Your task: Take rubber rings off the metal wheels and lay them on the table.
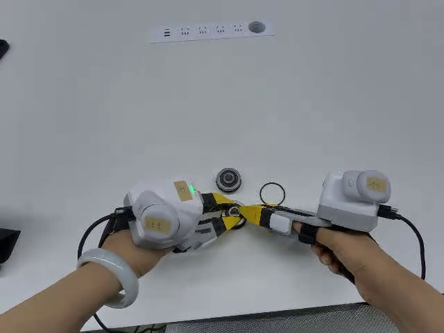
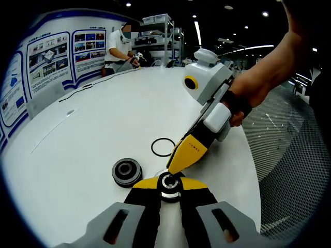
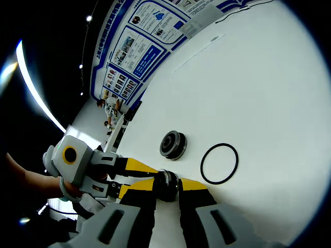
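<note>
White table (image 1: 139, 104), poster wall (image 2: 51, 57), ceiling strip lights (image 2: 198, 32) beyond.

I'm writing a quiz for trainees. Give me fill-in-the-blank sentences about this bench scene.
1. The held wheel is gripped by the left claw and the right claw, ___ claws in all.
2. The rubber ring lying on the table is ___ in colour.
3. In the head view, the free wheel lies to that ring's ___.
Missing words: two; black; left.

Left tool (image 2: 169, 184) grips wheel (image 2: 169, 181) (right tool (image 2: 175, 166) tip touching); ring (image 2: 164, 146) nearby.
</note>
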The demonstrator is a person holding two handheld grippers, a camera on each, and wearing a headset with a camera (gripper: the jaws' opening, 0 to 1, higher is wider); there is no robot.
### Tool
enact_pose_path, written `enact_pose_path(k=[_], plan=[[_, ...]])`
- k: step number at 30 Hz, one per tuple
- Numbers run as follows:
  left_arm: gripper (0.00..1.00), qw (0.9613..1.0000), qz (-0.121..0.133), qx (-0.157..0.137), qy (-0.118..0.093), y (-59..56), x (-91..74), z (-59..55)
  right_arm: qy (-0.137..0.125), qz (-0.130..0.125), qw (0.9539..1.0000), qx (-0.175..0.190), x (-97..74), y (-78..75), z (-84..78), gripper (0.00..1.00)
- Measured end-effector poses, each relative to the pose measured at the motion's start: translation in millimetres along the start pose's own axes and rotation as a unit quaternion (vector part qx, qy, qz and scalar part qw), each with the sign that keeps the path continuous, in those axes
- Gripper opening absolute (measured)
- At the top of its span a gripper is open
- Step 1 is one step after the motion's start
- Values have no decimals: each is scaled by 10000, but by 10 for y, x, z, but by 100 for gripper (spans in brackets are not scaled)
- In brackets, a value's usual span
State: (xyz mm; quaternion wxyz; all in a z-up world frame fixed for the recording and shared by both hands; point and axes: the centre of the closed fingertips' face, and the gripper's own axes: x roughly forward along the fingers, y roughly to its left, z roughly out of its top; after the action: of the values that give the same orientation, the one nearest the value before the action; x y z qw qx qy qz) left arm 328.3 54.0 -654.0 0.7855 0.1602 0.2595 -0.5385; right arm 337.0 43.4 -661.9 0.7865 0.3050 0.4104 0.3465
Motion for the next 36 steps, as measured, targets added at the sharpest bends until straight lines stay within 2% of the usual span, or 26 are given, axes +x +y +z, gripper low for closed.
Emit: enact_pose_path(k=[7, 14, 16, 25, 29, 36], plan=[[14, 10000, 21, -13, -11, 1, -1, -3, 54, 57, 9998, 187, 33, -5, -30, 18], [14, 10000, 25, -13, -10, 7, 3, -16, 184, 115, 9993, 310, -5, 5, -78, 18], [14, 10000, 27, -7, -9, 5, 3, -14, 256, 240, 9987, 356, -23, 51, -104, 15], [14, 10000, 25, -6, -9, -2, 4, -4, 181, 208, 9988, 399, -59, 40, -91, 14], [14, 10000, 29, -6, -5, -2, 4, -4, 127, 206, 9989, 389, -83, 37, -69, 8], [14, 10000, 28, -3, 3, -1, 4, -1, 145, 135, 9993, 323, -72, 4, -77, 5]])
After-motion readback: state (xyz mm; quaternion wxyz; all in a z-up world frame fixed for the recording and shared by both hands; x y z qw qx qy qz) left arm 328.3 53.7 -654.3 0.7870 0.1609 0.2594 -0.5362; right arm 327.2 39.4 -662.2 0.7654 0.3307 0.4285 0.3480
